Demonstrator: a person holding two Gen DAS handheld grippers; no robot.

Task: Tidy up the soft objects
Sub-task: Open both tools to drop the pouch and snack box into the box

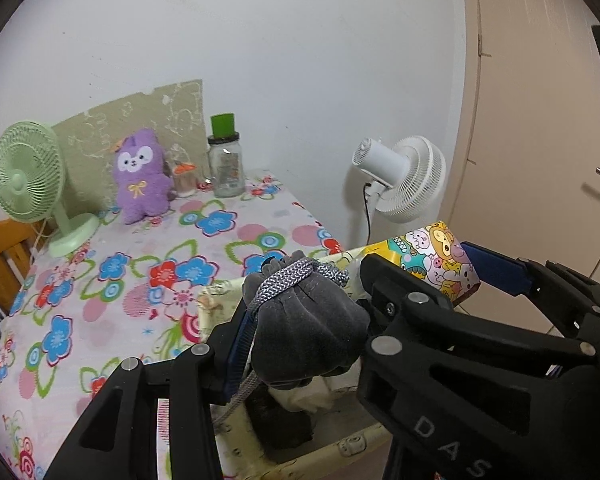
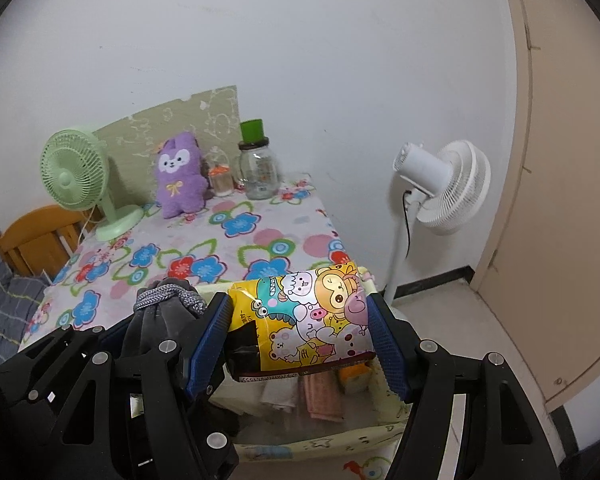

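My left gripper (image 1: pixel 304 320) is shut on a grey drawstring pouch (image 1: pixel 308 328) with a grey braided cord, held above a pale yellow fabric storage box (image 1: pixel 340 446). My right gripper (image 2: pixel 300 340) is shut on a cartoon-printed tissue pack (image 2: pixel 312 320), held over the same box (image 2: pixel 320 442). The pouch also shows in the right wrist view (image 2: pixel 160 312), just left of the pack. The pack shows in the left wrist view (image 1: pixel 432 260). Folded cloths (image 2: pixel 320 396) lie inside the box. A purple plush toy (image 1: pixel 140 176) stands at the back of the table.
The floral tablecloth (image 1: pixel 120 280) covers the table. A green desk fan (image 1: pixel 28 180), a glass jar with a green lid (image 1: pixel 225 164) and a small jar (image 1: pixel 184 176) stand at the back. A white floor fan (image 2: pixel 444 188) and a door (image 2: pixel 560 200) are to the right. A wooden chair (image 2: pixel 32 240) is left.
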